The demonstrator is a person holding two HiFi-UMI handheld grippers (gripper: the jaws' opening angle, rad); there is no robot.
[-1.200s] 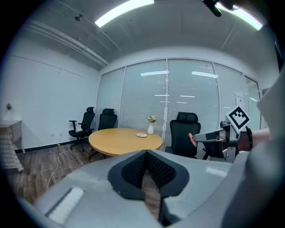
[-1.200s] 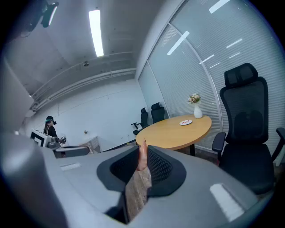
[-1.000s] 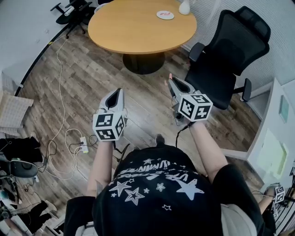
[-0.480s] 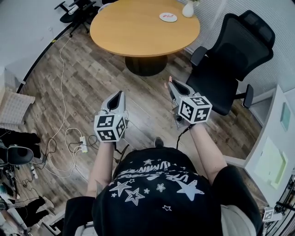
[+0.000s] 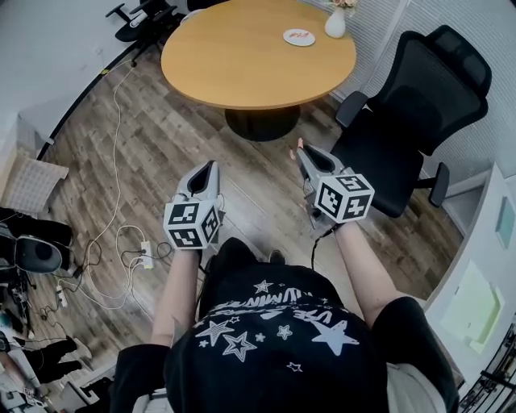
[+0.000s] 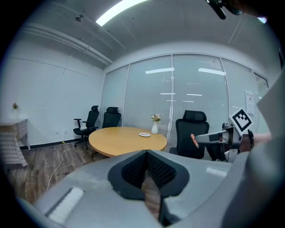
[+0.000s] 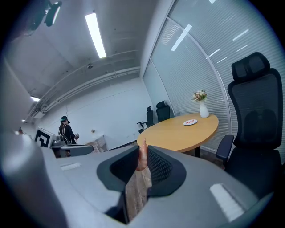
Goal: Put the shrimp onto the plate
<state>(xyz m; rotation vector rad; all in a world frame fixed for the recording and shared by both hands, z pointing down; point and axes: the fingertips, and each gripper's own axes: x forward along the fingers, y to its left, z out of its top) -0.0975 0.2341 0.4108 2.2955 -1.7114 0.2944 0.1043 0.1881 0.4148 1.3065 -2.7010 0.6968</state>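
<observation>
Pinching the shrimp (image 7: pixel 142 156) between its pads, the right tool (image 5: pixel 303 152) hangs in the middle of the head view, nose aimed toward the round wooden surface (image 5: pixel 242 64) at the top of the frame. The shrimp stands upright in the pinch, held about mid-body, its pink tip poking above the jaw ends. In the head view it is only a pink speck at the tool's nose. The plate (image 5: pixel 299 36) lies on the far side of that surface, upper middle of the frame, near a white vase (image 5: pixel 335 22) and well apart from both tools. The left tool (image 5: pixel 205 169) hangs left of centre, jaws pressed together at the tips with nothing between them (only floorboards show through the slit lower down).

The shrimp looks small and light, probably soft and a little slick, and its curved body could pivot or squirt out under a hard squeeze. The mid-body hold seems the right place, and steady, moderate pressure should carry it. A release low over the plate would keep it from bouncing off. A black office chair (image 5: pixel 411 105) stands at the right, just beside the surface.
</observation>
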